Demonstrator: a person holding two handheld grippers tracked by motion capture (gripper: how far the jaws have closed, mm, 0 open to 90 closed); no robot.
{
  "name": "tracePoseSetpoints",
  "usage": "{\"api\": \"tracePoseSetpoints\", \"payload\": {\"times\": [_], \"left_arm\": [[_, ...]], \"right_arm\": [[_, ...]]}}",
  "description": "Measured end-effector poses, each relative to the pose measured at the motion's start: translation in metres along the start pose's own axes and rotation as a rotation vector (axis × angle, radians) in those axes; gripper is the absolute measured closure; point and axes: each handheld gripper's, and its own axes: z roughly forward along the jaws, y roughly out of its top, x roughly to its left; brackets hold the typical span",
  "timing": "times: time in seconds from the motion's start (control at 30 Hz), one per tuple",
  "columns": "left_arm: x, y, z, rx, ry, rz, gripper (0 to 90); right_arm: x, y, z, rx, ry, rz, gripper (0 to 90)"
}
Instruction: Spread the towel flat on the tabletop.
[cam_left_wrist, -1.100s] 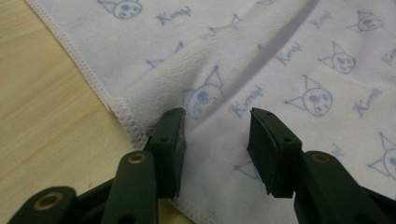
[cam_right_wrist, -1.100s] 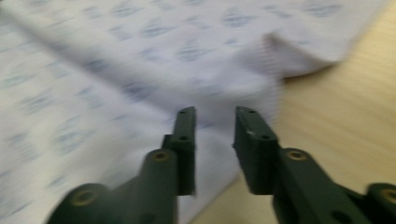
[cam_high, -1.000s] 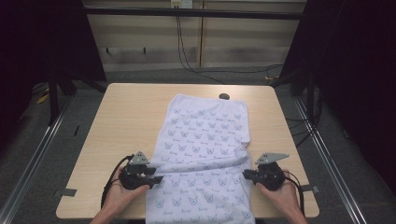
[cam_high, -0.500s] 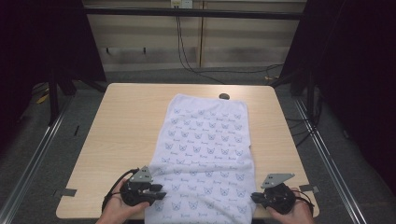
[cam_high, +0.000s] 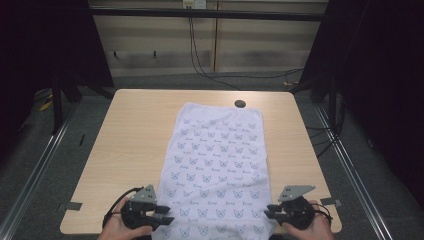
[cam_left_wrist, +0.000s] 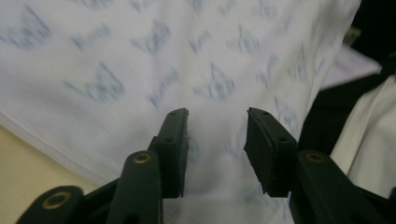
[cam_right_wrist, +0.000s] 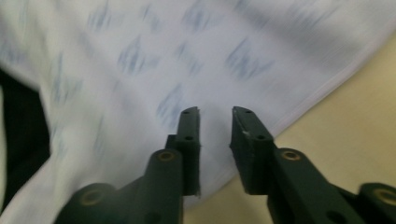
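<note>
Down the middle of the table (cam_high: 125, 145) lies the cloth (cam_high: 220, 165), white with a small blue print, spread flat and long, its far end near a dark hole (cam_high: 240, 104) in the tabletop and its near end hanging over the edge on my side. At the near left corner of the cloth I have the left gripper (cam_high: 167, 217), pointing inward at the cloth's side edge; its jaws have just been opening and stand apart, and in the left gripper view (cam_left_wrist: 217, 140) I see printed fabric behind the gap, with the pads not pressing on it. At the near right corner sits the right gripper (cam_high: 270, 212), also aimed inward at the cloth's edge; its jaws have just been opening too and stand apart, and in the right gripper view (cam_right_wrist: 215, 140) the cloth's hemmed edge runs just past the tips, with bare wood to the right. I cannot tell whether either set of tips touches the fabric. My hands hold both tools at the table's near edge, well apart, the cloth between them. Beyond the table are a grey floor, cables (cam_high: 200, 60) and a pale wall
</note>
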Motion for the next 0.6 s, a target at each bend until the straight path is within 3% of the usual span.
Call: {"api": "tracePoseSetpoints", "payload": {"times": [0.07, 0.13, 0.17, 0.23, 0.3, 0.33, 0.37, 0.4, 0.43, 0.47, 0.5, 0.6], "left_arm": [[0.015, 0.014, -0.006, -0.070, 0.053, -0.026, 57.4], [0.035, 0.027, -0.003, -0.073, 0.118, -0.053, 57.4], [0.043, 0.031, 0.001, -0.068, 0.139, -0.063, 57.6], [0.064, 0.038, 0.013, -0.067, 0.187, -0.078, 58.4], [0.077, 0.042, 0.020, -0.070, 0.231, -0.094, 59.7], [0.084, 0.043, 0.023, -0.070, 0.226, -0.098, 59.7], [0.089, 0.045, 0.028, -0.078, 0.242, -0.119, 59.7], [0.094, 0.046, 0.033, -0.061, 0.290, -0.128, 59.8], [0.096, 0.046, 0.037, -0.053, 0.284, -0.135, 59.8], [0.096, 0.045, 0.040, -0.038, 0.267, -0.128, 59.8], [0.092, 0.044, 0.041, -0.035, 0.284, -0.094, 59.2], [0.088, 0.044, 0.040, -0.017, 0.291, -0.103, 59.5]], "right_arm": [[-0.012, 0.012, -0.006, -0.132, -0.030, 0.048, 69.8], [-0.034, 0.031, -0.008, -0.264, -0.060, 0.097, 70.0], [-0.041, 0.037, -0.005, -0.281, -0.070, 0.110, 70.1], [-0.057, 0.053, 0.009, -0.274, -0.087, 0.127, 70.6], [-0.067, 0.064, 0.027, -0.239, -0.113, 0.132, 70.6], [-0.074, 0.072, 0.046, -0.216, -0.107, 0.147, 70.6], [-0.074, 0.072, 0.046, -0.216, -0.107, 0.147, 70.6], [-0.076, 0.075, 0.053, -0.195, -0.106, 0.147, 70.6], [-0.076, 0.075, 0.065, -0.148, -0.133, 0.138, 70.6], [-0.076, 0.075, 0.065, -0.148, -0.133, 0.138, 70.6], [-0.076, 0.073, 0.068, -0.126, -0.135, 0.137, 70.5], [-0.073, 0.065, 0.066, -0.108, -0.138, 0.130, 70.0]]}}
